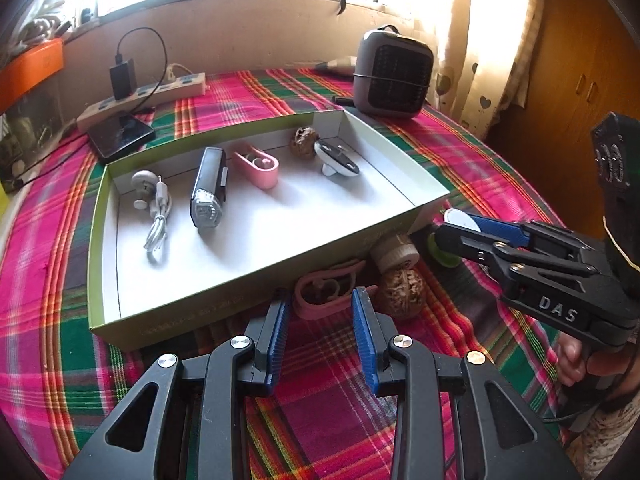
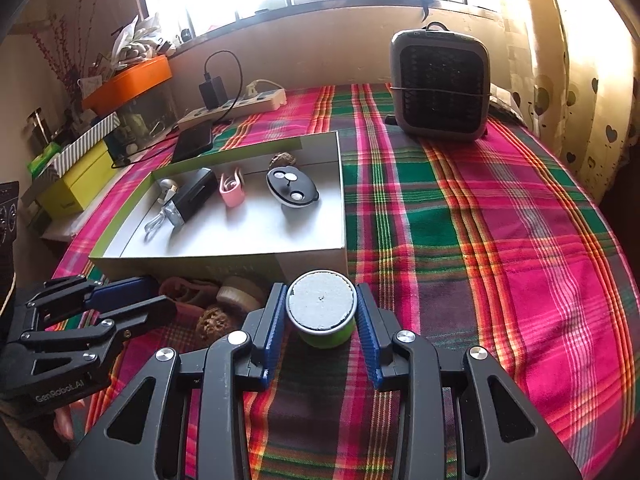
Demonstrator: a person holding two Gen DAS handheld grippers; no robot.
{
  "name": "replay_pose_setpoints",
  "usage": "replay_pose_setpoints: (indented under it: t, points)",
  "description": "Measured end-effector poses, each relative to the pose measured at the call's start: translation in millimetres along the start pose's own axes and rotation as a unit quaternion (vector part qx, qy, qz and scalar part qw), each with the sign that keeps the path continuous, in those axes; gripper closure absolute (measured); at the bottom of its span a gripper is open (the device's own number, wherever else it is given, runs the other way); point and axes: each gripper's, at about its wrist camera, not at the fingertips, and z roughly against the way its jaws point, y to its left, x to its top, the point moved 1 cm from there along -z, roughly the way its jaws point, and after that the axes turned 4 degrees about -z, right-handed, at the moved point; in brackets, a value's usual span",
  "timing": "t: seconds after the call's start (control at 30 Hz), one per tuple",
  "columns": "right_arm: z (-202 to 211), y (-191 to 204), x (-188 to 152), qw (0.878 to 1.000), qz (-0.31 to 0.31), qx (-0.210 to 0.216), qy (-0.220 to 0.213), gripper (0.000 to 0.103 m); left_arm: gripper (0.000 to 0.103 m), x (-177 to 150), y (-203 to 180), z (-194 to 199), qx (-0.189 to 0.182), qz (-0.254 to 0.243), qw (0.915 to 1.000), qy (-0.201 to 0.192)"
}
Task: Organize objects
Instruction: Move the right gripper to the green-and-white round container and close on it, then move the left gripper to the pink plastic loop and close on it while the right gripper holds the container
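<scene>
1. Left wrist view. The left gripper [image 1: 322, 304] has its jaws spread, with nothing between the pads. Straight ahead of the tips and just beyond them lies a pink clip [image 1: 326, 288] on the plaid cloth [image 1: 460, 148], close against the near wall of the open box [image 1: 256, 276]. The clip's long axis runs across the line of the jaws, roughly parallel to the box wall, so the pads would meet its ends rather than its sides unless the wrist turns. A walnut [image 1: 402, 290] sits just right of the right pad, and a small wooden reel [image 1: 394, 254] beyond it (both close enough to get nudged).

2. Same view, right side. The right gripper [image 1: 454, 226] reaches in from the right and holds a green tub [image 1: 442, 250] with a white top beside the near right corner of the box. The left gripper is plainly the nearer one to the clip.

3. Right wrist view. The right gripper [image 2: 322, 312] is pinching the green tub [image 2: 322, 312], a pad pressed to each side; the tub stands upright, and whether its base touches the cloth [image 2: 500, 216] I cannot tell. The box [image 2: 224, 256] lies ahead and to the left, its near wall just beyond the tub.

4. Same view, left side. The left gripper [image 2: 150, 290] points toward the pink clip [image 2: 184, 288], walnut [image 2: 214, 322] and reel [image 2: 240, 294] bunched at the foot of the box wall. My judgement: the tub must rise over that wall, then travel forward and left.
</scene>
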Motion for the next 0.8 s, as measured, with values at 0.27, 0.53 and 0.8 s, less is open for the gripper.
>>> replay_pose_setpoints:
  t: [0.27, 0.53, 0.8]
  points:
    - [1.4, -4.7, -0.6, 1.0, -0.01, 0.003, 0.0, 0.067, 0.072, -3.7, -11.2, -0.4, -0.041, -0.004, 0.9992, 0.004]
    - [2.3, -5.5, -1.4, 1.0, -0.01, 0.004, -0.001, 0.067, 0.072, -8.6, -33.7, 0.5, -0.065, -0.029, 0.9974, 0.013]
    - [3.9, -12.0, -1.8, 1.0, -0.016, 0.002, -0.001, 0.067, 0.072, -7.4, -27.2, 1.5, -0.043, -0.025, 0.9987, 0.012]
